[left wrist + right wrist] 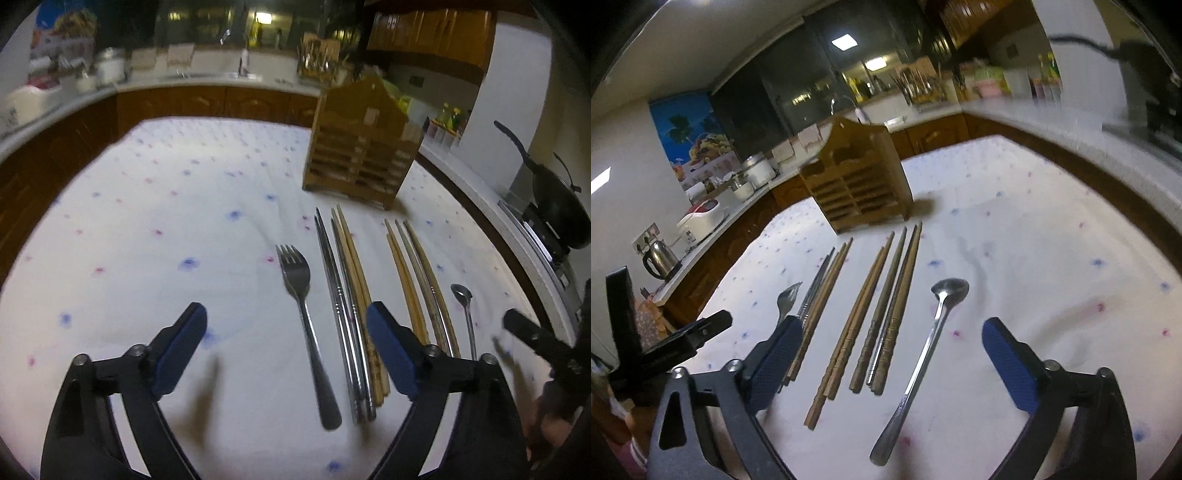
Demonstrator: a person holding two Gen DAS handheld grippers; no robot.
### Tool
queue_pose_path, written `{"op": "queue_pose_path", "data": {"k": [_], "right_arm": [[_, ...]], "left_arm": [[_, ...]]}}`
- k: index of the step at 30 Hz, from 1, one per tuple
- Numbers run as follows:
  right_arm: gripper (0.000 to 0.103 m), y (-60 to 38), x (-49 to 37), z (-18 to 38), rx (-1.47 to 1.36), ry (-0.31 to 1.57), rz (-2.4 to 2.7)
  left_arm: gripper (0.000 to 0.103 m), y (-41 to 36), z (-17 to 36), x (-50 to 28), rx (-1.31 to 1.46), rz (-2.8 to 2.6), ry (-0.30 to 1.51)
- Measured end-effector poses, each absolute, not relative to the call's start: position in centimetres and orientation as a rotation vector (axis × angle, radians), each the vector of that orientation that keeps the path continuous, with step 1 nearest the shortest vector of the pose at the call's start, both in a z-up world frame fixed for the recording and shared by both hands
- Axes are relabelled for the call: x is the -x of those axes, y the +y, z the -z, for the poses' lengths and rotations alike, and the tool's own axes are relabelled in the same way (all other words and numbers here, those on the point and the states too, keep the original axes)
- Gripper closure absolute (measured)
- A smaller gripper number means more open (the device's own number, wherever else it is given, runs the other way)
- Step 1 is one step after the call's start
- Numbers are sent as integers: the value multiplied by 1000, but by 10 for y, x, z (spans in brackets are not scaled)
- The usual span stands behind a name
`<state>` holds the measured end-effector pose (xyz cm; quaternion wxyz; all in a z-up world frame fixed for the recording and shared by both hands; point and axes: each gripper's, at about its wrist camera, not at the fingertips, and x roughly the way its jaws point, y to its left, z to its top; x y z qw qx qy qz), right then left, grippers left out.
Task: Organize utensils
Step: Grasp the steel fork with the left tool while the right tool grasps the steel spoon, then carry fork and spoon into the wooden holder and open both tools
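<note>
Utensils lie in a row on a white dotted tablecloth (pixel 147 221). A steel fork (pixel 306 317) lies between the fingers of my left gripper (pixel 286 317), which hangs open above it. Right of the fork are metal chopsticks (pixel 341 317) and several wooden chopsticks (pixel 413 280). A long steel spoon (pixel 923 354) lies between the fingers of my right gripper (pixel 892 332), also open above the cloth. Wooden chopsticks (pixel 875 314) lie left of the spoon, with the fork (pixel 788 295) beyond. A wooden slotted utensil holder (pixel 358 147) (pixel 860 181) stands upright behind the row.
Kitchen counters with brown cabinets (pixel 166 103) wrap around the table. A black wok (pixel 557 206) sits on a stove at the right. A kettle (pixel 661 260) and a rice cooker (pixel 701 218) stand on the left counter. The other gripper's black body (pixel 665 350) shows at the left edge.
</note>
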<state>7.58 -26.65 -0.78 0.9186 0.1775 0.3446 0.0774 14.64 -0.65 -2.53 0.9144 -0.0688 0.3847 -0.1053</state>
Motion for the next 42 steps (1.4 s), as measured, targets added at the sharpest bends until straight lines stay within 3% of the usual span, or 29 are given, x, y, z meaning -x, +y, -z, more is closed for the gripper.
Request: {"op": "queue_pose_path", "data": {"k": [4,9,12,15,18,21,42], "right_arm": [[29,-271,-96,23,-406,799,-177],[43,-279,-117,39,-456,878,-192],[45,-281,-122,39,-453,883,-205],[48,-288,-129,42,-506,887,-235],[66,-295,-134,45,-529,897,-232],[99,-297,-139,50,-551,922,-234],[101,-272,-120,-41,-375,692,-273]], "left_arm": [[32,-7,38,-175,186,254,877],[47,-7,53,-204,236,305,967],[55,-10,56,-214,251,331,979],[72,-16,58,-221,254,366,1004],[87,-21,59,-225,236,380,1011],[99,-20,58,-224,248,392,1008],[101,10,-30,-186,309,400,774]]}}
